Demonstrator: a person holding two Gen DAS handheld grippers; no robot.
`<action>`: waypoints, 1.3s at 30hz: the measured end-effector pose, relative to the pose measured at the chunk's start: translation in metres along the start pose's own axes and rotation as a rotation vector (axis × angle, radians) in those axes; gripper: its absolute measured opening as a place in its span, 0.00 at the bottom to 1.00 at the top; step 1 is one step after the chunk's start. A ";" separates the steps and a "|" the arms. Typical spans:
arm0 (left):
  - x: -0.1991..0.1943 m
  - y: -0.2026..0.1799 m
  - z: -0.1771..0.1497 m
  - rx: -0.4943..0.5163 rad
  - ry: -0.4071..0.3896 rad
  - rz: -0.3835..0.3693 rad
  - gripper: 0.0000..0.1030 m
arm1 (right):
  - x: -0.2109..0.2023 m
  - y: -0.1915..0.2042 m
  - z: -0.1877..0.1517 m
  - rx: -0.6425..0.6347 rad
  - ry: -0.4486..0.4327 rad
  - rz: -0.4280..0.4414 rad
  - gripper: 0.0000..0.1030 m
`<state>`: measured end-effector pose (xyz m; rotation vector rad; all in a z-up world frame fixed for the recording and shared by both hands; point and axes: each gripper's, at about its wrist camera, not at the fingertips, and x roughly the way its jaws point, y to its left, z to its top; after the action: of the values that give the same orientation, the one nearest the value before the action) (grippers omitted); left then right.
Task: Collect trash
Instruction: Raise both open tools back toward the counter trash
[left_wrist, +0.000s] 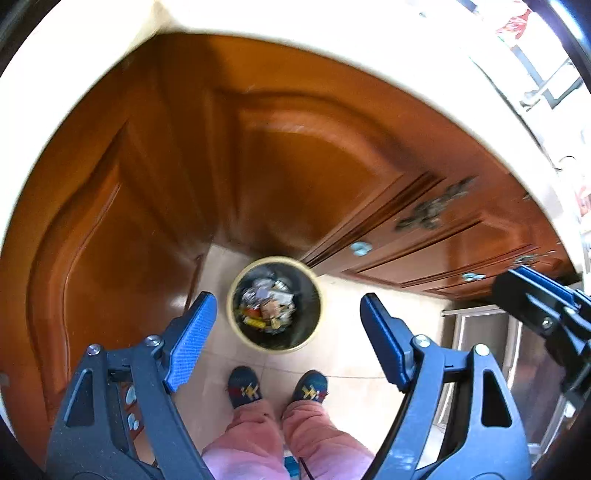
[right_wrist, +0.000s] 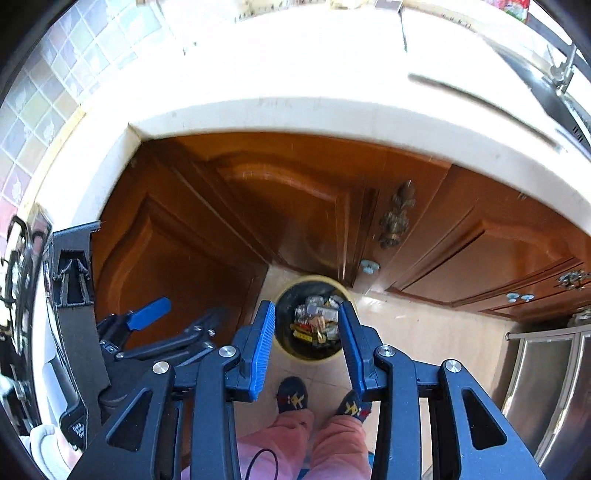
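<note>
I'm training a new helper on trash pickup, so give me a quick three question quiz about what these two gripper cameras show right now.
1. True or false: the trash bin on the floor is empty.
2. Which gripper's jaws stand wider apart: A) left gripper B) right gripper?
3. What stands nearest the bin, on the side toward the cameras?

Key
1. False: it holds mixed wrappers and scraps.
2. A. Neither gripper has anything between its fingers.
3. The person's feet in dark patterned slippers, below pink trousers.

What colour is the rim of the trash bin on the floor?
Pale yellow; the trash bin rim shows best in the right wrist view.
</note>
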<state>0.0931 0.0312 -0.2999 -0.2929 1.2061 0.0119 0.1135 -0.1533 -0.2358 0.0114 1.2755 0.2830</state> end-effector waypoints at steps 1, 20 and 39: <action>-0.004 -0.006 0.005 0.014 -0.010 -0.008 0.75 | -0.006 -0.001 0.003 0.007 -0.014 -0.004 0.35; -0.116 -0.116 0.161 0.216 -0.149 -0.078 0.75 | -0.132 -0.052 0.090 0.119 -0.292 -0.004 0.35; -0.111 -0.219 0.468 0.212 -0.124 -0.102 0.75 | -0.140 -0.177 0.436 -0.021 -0.321 0.116 0.50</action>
<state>0.5186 -0.0561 0.0017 -0.1651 1.0579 -0.1826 0.5245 -0.2899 -0.0041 0.1096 0.9541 0.3784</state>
